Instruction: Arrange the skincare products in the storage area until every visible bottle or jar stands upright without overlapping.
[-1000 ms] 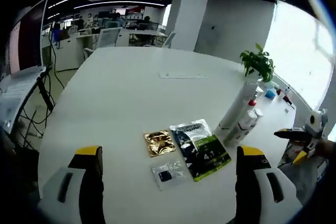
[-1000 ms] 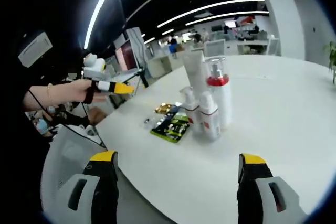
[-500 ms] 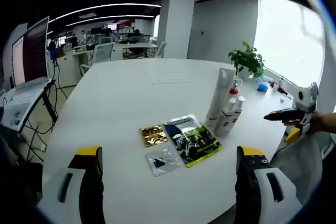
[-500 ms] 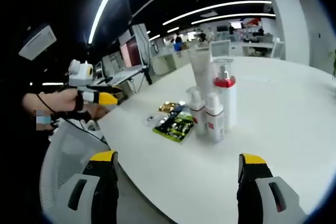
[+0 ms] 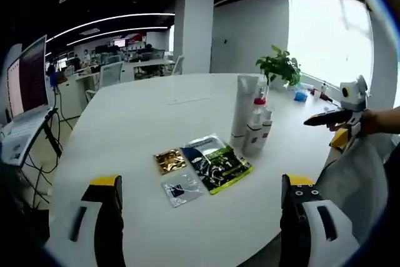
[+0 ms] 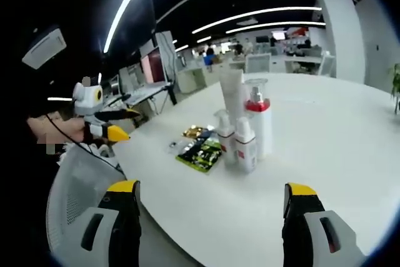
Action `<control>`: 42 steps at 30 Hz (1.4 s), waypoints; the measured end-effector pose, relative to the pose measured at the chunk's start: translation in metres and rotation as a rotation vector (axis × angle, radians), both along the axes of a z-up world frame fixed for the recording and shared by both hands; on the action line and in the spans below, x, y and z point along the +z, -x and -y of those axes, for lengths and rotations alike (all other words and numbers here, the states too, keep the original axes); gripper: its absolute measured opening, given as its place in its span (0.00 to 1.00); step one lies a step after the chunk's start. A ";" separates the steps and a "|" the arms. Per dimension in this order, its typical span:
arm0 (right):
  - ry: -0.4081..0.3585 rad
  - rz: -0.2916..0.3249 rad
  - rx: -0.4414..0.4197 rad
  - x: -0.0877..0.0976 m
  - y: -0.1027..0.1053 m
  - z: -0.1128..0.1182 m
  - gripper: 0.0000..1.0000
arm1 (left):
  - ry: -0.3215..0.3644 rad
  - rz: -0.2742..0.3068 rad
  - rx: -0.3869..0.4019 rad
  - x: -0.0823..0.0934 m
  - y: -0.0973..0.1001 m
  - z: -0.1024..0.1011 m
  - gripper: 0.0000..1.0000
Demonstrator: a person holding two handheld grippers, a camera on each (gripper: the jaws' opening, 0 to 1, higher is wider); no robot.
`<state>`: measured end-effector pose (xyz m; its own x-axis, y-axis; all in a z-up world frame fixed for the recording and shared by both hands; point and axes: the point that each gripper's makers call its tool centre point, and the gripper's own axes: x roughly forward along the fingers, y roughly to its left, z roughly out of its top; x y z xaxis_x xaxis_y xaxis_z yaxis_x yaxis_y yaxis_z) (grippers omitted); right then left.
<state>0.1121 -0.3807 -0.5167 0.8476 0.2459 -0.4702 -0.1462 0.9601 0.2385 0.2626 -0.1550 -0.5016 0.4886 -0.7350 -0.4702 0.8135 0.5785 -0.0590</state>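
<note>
White table (image 5: 144, 110), upright bottles (image 6: 245, 130) beyond open right tool (image 6: 210, 217)

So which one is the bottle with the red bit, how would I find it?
Look at the big white table and find the little huddle of bottles standing beside the flat packets. The one you want is the pump bottle next to the tall plain white tube. It alone has a red collar under its clear cap.

Bare table (image 5: 137, 123) surrounds bottles (image 5: 250, 123) and adjacent sachets (image 5: 200, 167)
</note>
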 end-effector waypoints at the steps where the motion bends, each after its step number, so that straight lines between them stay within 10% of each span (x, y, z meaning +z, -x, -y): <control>1: 0.006 -0.003 -0.004 -0.001 0.000 0.000 0.99 | -0.001 0.000 0.005 -0.001 -0.001 -0.001 0.99; 13: 0.040 0.001 -0.017 -0.003 -0.004 0.003 0.99 | 0.033 0.030 0.096 0.004 -0.010 -0.011 0.97; 42: 0.050 0.009 -0.049 0.001 -0.003 0.006 0.98 | 0.008 0.004 0.044 -0.005 -0.006 -0.005 0.98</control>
<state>0.1155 -0.3872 -0.5160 0.8620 0.1804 -0.4737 -0.1008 0.9769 0.1886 0.2682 -0.1500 -0.5063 0.5220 -0.7169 -0.4622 0.7877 0.6130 -0.0610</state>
